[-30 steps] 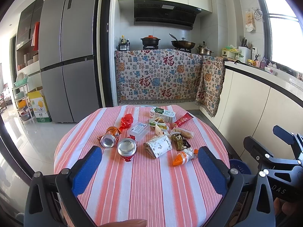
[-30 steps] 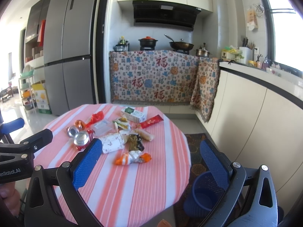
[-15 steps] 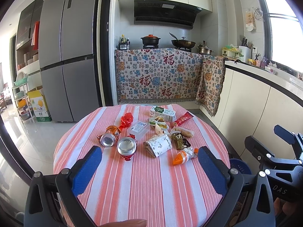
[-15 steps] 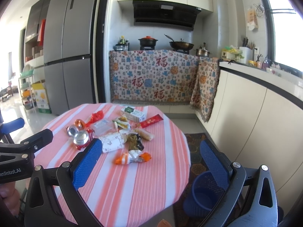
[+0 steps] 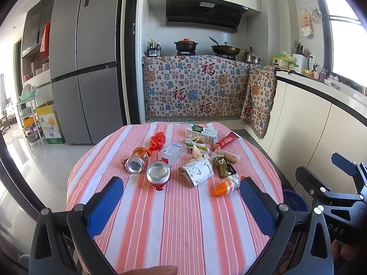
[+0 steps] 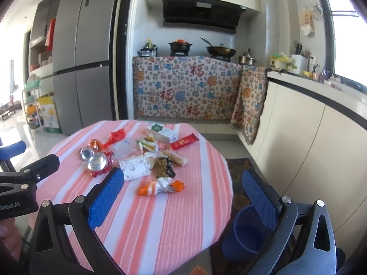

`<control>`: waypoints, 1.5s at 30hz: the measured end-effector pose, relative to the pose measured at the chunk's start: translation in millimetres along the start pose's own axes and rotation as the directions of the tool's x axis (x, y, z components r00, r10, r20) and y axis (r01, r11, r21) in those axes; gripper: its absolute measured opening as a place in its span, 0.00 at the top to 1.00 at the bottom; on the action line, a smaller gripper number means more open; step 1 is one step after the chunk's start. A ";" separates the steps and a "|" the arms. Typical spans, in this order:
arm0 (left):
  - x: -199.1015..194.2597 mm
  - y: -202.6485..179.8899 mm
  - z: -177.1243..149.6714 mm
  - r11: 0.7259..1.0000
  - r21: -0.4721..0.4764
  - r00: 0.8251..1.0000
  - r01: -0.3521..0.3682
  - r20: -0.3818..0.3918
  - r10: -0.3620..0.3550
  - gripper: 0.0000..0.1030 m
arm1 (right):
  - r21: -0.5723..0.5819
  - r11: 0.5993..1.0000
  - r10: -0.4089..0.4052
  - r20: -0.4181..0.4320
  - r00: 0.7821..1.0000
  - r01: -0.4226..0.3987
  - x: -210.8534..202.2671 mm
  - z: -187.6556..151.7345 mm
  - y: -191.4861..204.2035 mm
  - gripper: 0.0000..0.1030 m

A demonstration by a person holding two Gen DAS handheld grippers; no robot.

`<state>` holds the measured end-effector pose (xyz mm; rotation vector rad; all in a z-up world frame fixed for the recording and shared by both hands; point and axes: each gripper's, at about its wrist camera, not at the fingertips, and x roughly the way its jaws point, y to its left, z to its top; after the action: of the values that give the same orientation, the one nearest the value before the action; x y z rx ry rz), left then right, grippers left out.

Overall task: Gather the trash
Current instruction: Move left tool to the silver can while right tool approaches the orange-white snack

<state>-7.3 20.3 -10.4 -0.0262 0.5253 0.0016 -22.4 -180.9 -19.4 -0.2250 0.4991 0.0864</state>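
— What's on the desk (image 5: 174, 229) from where you sit?

— I see two cans (image 5: 158, 172) lying side by side on the left, a paper-wrapped roll (image 5: 199, 171) to their right, a milk carton (image 5: 201, 133) behind that near the far edge.

— And the bin (image 6: 248, 231)?

— On the floor, right of the desk, just beside its edge. The fridge (image 5: 84, 68) stands behind, to the left.

We have bare striped cloth on the near half of the table (image 5: 174, 224), open for passage. Farther in, two cans (image 5: 158, 171), a paper packet (image 5: 198, 170) and wrappers (image 5: 226, 185) crowd the middle. The blue bin (image 6: 246, 231) stands beside the table's right edge.
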 end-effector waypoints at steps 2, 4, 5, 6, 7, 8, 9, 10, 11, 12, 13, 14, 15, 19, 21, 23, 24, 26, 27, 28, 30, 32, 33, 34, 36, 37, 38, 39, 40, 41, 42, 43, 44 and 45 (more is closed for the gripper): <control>-0.2 3.4 -0.7 1.000 -0.003 1.000 -0.006 -0.002 0.006 0.00 | -0.005 1.000 0.004 -0.009 1.000 -0.004 2.6 -2.2 2.1 0.00; 0.5 5.0 -0.9 1.000 -0.004 1.000 -0.012 -0.005 0.012 0.00 | -0.008 1.000 0.007 -0.017 1.000 -0.007 5.0 -1.9 4.3 0.00; 0.7 6.2 -1.2 1.000 -0.005 1.000 -0.016 -0.006 0.016 0.00 | -0.009 1.000 0.009 -0.021 1.000 -0.009 6.0 -2.6 5.0 0.00; 1.2 7.2 -1.5 1.000 -0.006 1.000 -0.018 -0.009 0.018 0.00 | -0.011 1.000 0.009 -0.024 1.000 -0.009 7.5 -1.4 5.6 0.00; 2.8 7.6 -0.7 1.000 -0.007 1.000 -0.020 -0.012 0.020 0.00 | -0.013 1.000 0.009 -0.028 1.000 -0.009 9.0 -1.7 6.2 0.00; 4.1 8.6 -1.1 1.000 -0.008 1.000 -0.022 -0.016 0.022 0.00 | -0.014 1.000 0.009 -0.033 0.999 -0.009 10.7 -2.9 6.4 0.00; 6.0 9.2 -0.8 1.000 -0.009 0.999 -0.024 -0.021 0.024 0.00 | -0.015 1.000 0.009 -0.038 0.999 -0.010 12.5 -1.9 6.9 0.00; 7.9 10.1 -1.9 1.000 -0.010 0.999 -0.026 -0.026 0.025 0.00 | -0.014 1.000 0.009 -0.045 0.999 -0.010 14.7 -3.3 6.6 0.00; 10.3 10.8 -2.6 1.000 -0.011 0.999 -0.027 -0.033 0.027 0.00 | -0.013 1.000 0.009 -0.050 0.999 -0.009 16.8 -3.7 6.4 0.00; 12.5 11.3 -2.7 1.000 -0.012 0.999 -0.028 -0.039 0.028 0.00 | -0.012 1.000 0.008 -0.056 0.998 -0.009 18.8 -3.7 6.2 0.00; 14.6 12.1 -3.5 1.000 -0.012 0.999 -0.029 -0.046 0.029 0.00 | -0.011 1.000 0.006 -0.062 0.998 -0.007 21.2 -5.0 5.5 0.00; 17.2 12.7 -4.6 0.999 -0.011 0.998 -0.031 -0.052 0.030 0.00 | -0.010 1.000 0.005 -0.068 0.998 -0.006 23.4 -5.2 4.9 0.00; 19.0 13.3 -5.9 0.999 -0.010 0.998 -0.032 -0.057 0.032 0.00 | -0.008 1.000 0.004 -0.072 0.997 -0.005 25.3 -4.9 4.9 0.00; 30.5 21.6 -12.7 0.999 -0.012 0.996 -0.049 -0.077 0.048 0.00 | -0.003 1.000 -0.006 -0.089 0.996 0.006 34.4 -9.0 3.4 0.00; 40.3 29.0 -20.2 0.998 -0.014 0.992 -0.066 -0.105 0.064 0.00 | 0.000 1.000 -0.012 -0.099 0.995 0.013 39.1 -12.8 2.1 0.00; 55.4 38.9 -30.1 0.996 -0.022 0.986 -0.084 -0.145 0.080 0.00 | 0.000 1.000 -0.021 -0.118 0.993 0.021 46.3 -19.7 0.3 0.00; 63.1 43.6 -34.8 0.996 -0.025 0.982 -0.091 -0.167 0.085 0.00 | 0.001 1.000 -0.025 -0.130 0.991 0.025 50.5 -22.2 0.0 0.00; 80.4 50.5 -44.5 0.995 -0.023 0.972 -0.100 -0.215 0.092 0.00 | 0.013 1.000 -0.019 -0.162 0.987 0.021 61.2 -28.7 -1.4 0.00; 87.1 52.6 -48.9 0.994 -0.019 0.968 -0.105 -0.231 0.098 0.00 | 0.017 1.000 -0.009 -0.174 0.985 0.012 67.4 -31.8 -0.8 0.00; 94.8 54.7 -53.8 0.994 -0.012 0.963 -0.109 -0.249 0.102 0.00 | 0.015 1.000 -0.003 -0.185 0.983 0.006 74.5 -34.4 1.2 0.00; 111.7 58.4 -62.9 0.994 0.006 0.952 -0.111 -0.286 0.108 0.00 | -0.001 1.000 0.007 -0.197 0.980 -0.008 88.0 -37.5 7.2 0.00; 126.9 62.0 -67.9 0.994 0.022 0.942 -0.107 -0.318 0.108 0.00 | -0.015 0.999 0.032 -0.214 0.976 -0.036 106.6 -37.5 15.6 0.00; 134.0 63.8 -69.7 0.994 0.026 0.938 -0.102 -0.330 0.105 0.00 | -0.015 0.999 0.040 -0.217 0.975 -0.044 113.3 -36.9 18.0 0.00; 141.6 65.2 -70.3 0.994 0.029 0.933 -0.101 -0.344 0.105 0.00 | -0.012 0.998 0.053 -0.222 0.974 -0.057 123.7 -35.1 22.1 0.00; 153.8 67.4 -70.8 0.995 0.030 0.928 -0.093 -0.360 0.098 0.00 | -0.015 0.997 0.066 -0.231 0.971 -0.072 140.9 -31.7 29.2 0.00; 159.3 68.3 -71.0 0.995 0.032 0.923 -0.098 -0.370 0.103 0.00 | -0.021 0.997 0.065 -0.245 0.967 -0.072 151.0 -30.0 33.8 0.00; 165.3 69.5 -71.2 0.994 0.033 0.921 -0.101 -0.374 0.106 0.00 | -0.026 0.997 0.064 -0.253 0.965 -0.073 159.3 -28.9 37.9 0.00; 171.3 70.4 -71.8 0.994 0.034 0.918 -0.104 -0.381 0.110 0.00 | -0.032 0.997 0.065 -0.257 0.964 -0.075 168.0 -28.2 42.0 0.00; 176.3 71.5 -71.7 0.993 0.037 0.913 -0.110 -0.391 0.116 0.00 | -0.043 0.997 0.054 -0.262 0.964 -0.067 178.0 -28.3 46.3 0.00; 179.8 71.9 -71.2 0.993 0.037 0.912 -0.111 -0.392 0.117 0.00 | -0.054 0.997 0.037 -0.268 0.963 -0.054 186.8 -29.2 49.3 0.00; 183.2 72.4 -70.8 0.993 0.038 0.911 -0.113 -0.395 0.118 0.00 | -0.062 0.997 0.022 -0.277 0.961 -0.040 194.2 -30.8 50.7 0.00; 186.7 73.1 -70.8 0.993 0.040 0.908 -0.115 -0.400 0.122 0.00 | -0.077 0.997 0.003 -0.303 0.953 -0.027 203.7 -33.2 50.5 0.00; 189.9 73.5 -70.9 0.992 0.042 0.907 -0.117 -0.404 0.124 0.00 | -0.079 0.997 -0.019 -0.318 0.948 -0.006 212.4 -36.0 48.6 0.00; 190.9 74.1 -71.1 0.992 0.045 0.904 -0.119 -0.408 0.127 0.00 | -0.079 0.997 -0.033 -0.333 0.942 0.006 219.2 -38.2 45.8 0.00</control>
<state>121.5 91.6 -169.4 0.0263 0.9487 0.1173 145.3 -139.3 -166.9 -0.3231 0.8332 0.0481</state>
